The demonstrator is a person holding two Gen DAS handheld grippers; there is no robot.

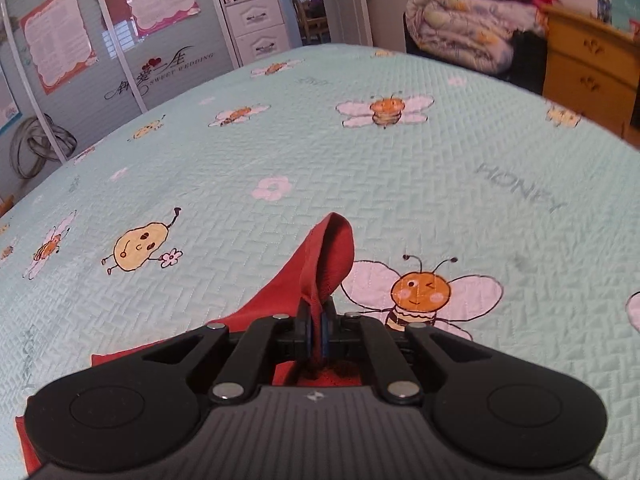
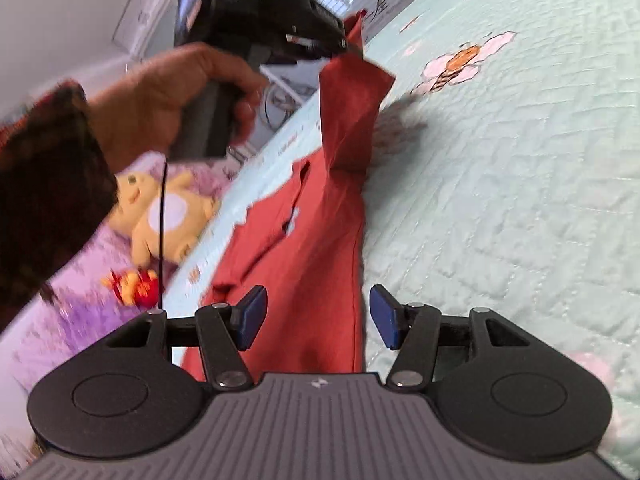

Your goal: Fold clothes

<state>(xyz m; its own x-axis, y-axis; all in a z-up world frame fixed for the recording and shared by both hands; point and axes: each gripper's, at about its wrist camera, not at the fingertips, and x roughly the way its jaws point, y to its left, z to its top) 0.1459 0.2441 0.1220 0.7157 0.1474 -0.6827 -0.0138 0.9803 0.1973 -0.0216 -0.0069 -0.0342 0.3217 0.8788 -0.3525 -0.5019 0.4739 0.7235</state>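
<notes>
so, left wrist view: the left gripper has its jaws pinched on a corner of the red garment, raised off the bee-print bedspread. right wrist view: the right gripper hangs with jaws apart and empty over the garment's near end; better pin that end before carrying the corner across.

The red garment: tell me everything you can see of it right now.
The red garment is a plain rust-red, soft knit-looking cloth with stitched hems. Most of it lies flat on the pale green bee-print bedspread. One end is pinched in the shut left gripper and lifted into a hanging peak. The right gripper stands open above it, pads clear of the cloth.
</notes>
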